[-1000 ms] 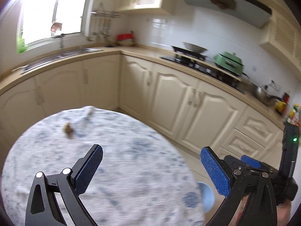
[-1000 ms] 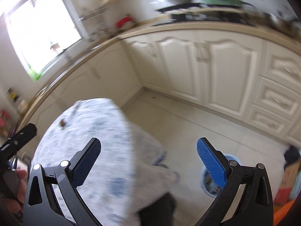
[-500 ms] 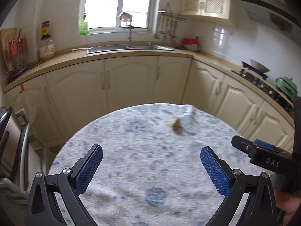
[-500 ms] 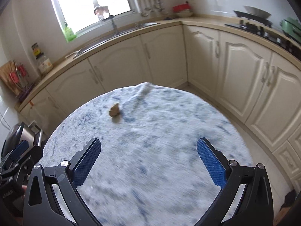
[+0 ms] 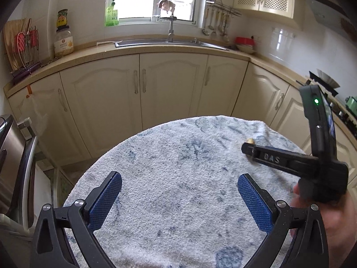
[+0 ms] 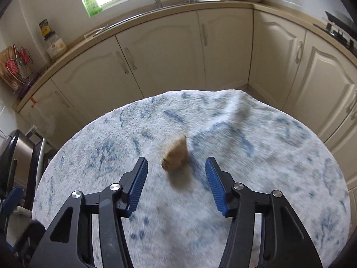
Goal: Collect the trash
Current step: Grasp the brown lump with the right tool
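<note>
A small tan, wedge-shaped scrap of trash (image 6: pixel 175 156) is seen lying on the round table covered in white, blue-flecked terry cloth (image 6: pixel 279 156), just ahead of the right gripper (image 6: pixel 176 169) and centred on its gap. Its long axis is angled up and slightly rightward in the right wrist view. The right jaws are closing with the scrap not yet touched, while the left gripper (image 5: pixel 178 192) is held spread wide and empty, farther away.
</note>
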Tool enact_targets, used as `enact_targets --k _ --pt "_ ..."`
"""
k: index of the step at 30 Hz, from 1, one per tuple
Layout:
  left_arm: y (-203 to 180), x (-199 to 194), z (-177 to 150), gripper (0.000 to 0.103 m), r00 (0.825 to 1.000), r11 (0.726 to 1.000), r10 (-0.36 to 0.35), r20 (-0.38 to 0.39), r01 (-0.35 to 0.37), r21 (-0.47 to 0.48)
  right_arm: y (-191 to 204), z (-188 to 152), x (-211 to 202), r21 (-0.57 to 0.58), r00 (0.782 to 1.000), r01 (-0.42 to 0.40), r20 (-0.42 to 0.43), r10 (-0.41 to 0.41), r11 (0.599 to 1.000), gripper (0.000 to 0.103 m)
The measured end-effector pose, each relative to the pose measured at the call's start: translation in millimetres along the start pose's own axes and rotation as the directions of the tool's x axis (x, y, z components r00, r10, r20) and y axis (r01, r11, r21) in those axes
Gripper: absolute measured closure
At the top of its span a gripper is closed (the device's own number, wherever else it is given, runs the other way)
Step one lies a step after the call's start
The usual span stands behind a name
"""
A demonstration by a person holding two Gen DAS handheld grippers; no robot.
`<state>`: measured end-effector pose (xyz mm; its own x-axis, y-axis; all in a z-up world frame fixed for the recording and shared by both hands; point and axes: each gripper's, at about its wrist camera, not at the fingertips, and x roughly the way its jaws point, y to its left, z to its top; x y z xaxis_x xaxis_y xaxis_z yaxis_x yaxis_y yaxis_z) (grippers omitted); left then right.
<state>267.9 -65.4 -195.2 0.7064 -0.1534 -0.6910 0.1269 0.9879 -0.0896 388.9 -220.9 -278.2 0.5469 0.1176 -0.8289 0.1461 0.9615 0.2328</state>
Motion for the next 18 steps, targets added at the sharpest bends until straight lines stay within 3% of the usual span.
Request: enact_targets --k 2,4,12,18 --pt "5.1 6.2 -0.1 0.001 1.000 1.000 -0.007 -0.014 0.006 -0.013 5.8 4.2 13.1 -0.024 1.000 0.015 -0.019 -0.016 1.000 0.068" --pt "6.7 13.3 -0.7 0.001 1.000 1.000 -0.013 -0.022 0.013 -0.015 9.9 5.7 17.6 -0.050 0.999 0.041 -0.009 -0.042 0.998 0.077" --pt "-2.8 -3.6 -6.6 0.001 1.000 1.000 -0.024 -0.013 0.025 0.013 -2.1 -15.3 -7.2 -0.025 1.000 -0.008 0.022 0.009 1.000 0.078" --pt "-39.5 -37.8 -24.0 0.001 0.997 0.994 -0.080 -0.003 0.080 0.074 -33.3 -54.8 -77.8 0.039 0.996 -0.017 0.084 0.014 0.999 0.078"
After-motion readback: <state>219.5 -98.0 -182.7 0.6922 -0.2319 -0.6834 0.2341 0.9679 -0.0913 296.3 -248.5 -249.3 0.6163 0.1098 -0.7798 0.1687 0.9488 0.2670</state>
